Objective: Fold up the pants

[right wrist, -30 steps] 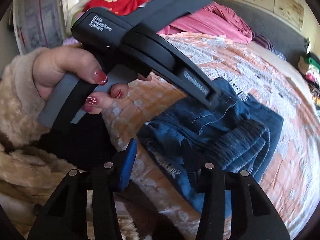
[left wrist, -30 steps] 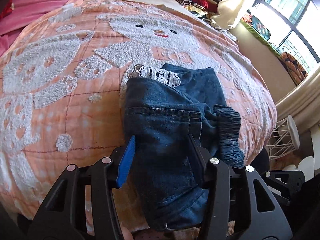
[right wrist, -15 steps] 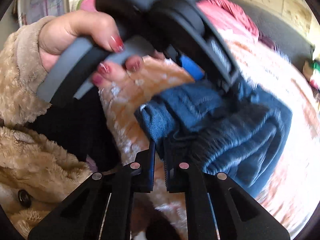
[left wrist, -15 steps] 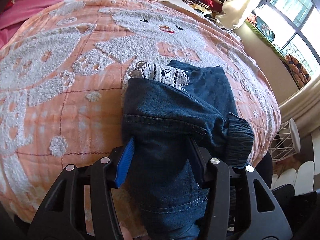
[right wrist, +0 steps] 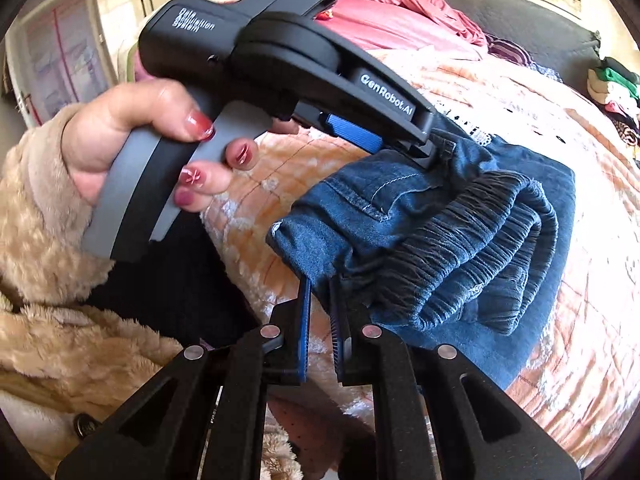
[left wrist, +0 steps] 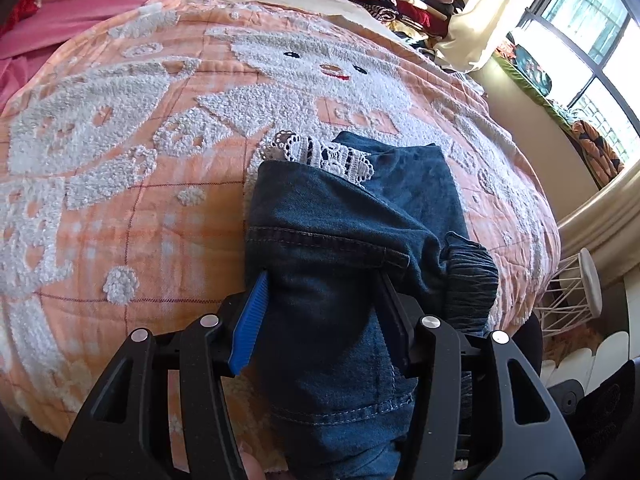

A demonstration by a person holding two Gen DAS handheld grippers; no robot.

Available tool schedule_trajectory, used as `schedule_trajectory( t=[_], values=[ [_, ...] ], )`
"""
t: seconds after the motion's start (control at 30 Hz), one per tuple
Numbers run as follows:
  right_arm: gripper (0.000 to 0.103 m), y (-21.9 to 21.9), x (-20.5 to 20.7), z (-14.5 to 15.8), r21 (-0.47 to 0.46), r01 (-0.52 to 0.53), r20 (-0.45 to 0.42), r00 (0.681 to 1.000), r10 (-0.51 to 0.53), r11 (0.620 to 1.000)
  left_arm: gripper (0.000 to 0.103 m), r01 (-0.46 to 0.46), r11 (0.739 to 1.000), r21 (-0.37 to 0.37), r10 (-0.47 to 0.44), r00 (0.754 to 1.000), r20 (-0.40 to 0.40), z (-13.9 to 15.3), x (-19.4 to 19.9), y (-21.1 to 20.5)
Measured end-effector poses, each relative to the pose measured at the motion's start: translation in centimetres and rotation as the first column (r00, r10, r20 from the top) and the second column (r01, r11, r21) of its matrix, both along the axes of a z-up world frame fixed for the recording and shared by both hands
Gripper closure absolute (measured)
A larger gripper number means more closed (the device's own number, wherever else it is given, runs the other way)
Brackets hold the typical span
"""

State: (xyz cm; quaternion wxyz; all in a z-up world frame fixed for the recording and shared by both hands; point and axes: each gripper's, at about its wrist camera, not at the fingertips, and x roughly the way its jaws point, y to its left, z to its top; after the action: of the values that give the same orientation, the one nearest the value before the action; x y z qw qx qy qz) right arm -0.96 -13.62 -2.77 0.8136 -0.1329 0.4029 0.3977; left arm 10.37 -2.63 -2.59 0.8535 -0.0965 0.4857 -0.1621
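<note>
Showing only rightward: hand [right wrist: 120, 140] gripping left claw [right wrist: 424, 148] on jeans [right wrist: 400, 216].

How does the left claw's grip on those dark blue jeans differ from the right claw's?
The left claw stands about half open with a thick fold of the dark blue denim jeans filling the gap; the right claw is pinched nearly shut on a thin edge. The left claw bites the jeans' flat stitched panel; the right claw grips beside the gathered elastic waistband. Both hold the same jeans over the peach quilt.
</note>
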Motion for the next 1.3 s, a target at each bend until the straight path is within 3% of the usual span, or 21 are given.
schedule_trajectory(
  t=[0.47,0.63,0.97,1.03,1.2,1.3],
  values=[
    [0.085,-1.3,-1.0,2.2,0.081,0.057,-0.009,0.998,-0.057,0.995,0.055,0.004,1.000,-0.025,-0.003,0.999,0.033,1.3,-0.8,-0.1],
    [0.066,-2.0,-1.7,2.9,0.106,0.092,-0.017,0.996,-0.091,0.990,0.051,0.009,1.000,-0.021,-0.008,0.999,0.047,1.8,-1.0,-0.1],
    [0.052,-3.6,-1.7,5.3,0.154,0.148,0.009,0.988,-0.151,0.977,0.042,0.006,1.000,-0.018,-0.004,0.997,0.082,3.1,-1.7,0.2],
    [0.042,-4.0,-1.6,5.7,0.160,0.167,0.017,0.985,-0.171,0.973,0.041,0.007,1.000,-0.019,-0.005,0.996,0.090,3.3,-1.9,0.3],
    [0.042,-4.7,-1.2,6.4,0.162,0.197,0.034,0.978,-0.205,0.967,0.037,0.003,1.000,-0.004,-0.002,0.993,0.114,4.1,-2.5,0.5],
    [0.031,-5.1,-0.9,6.9,0.167,0.221,0.053,0.971,-0.233,0.961,0.035,0.000,1.000,0.000,0.000,0.992,0.127,4.6,-2.8,0.7]
  ],
)
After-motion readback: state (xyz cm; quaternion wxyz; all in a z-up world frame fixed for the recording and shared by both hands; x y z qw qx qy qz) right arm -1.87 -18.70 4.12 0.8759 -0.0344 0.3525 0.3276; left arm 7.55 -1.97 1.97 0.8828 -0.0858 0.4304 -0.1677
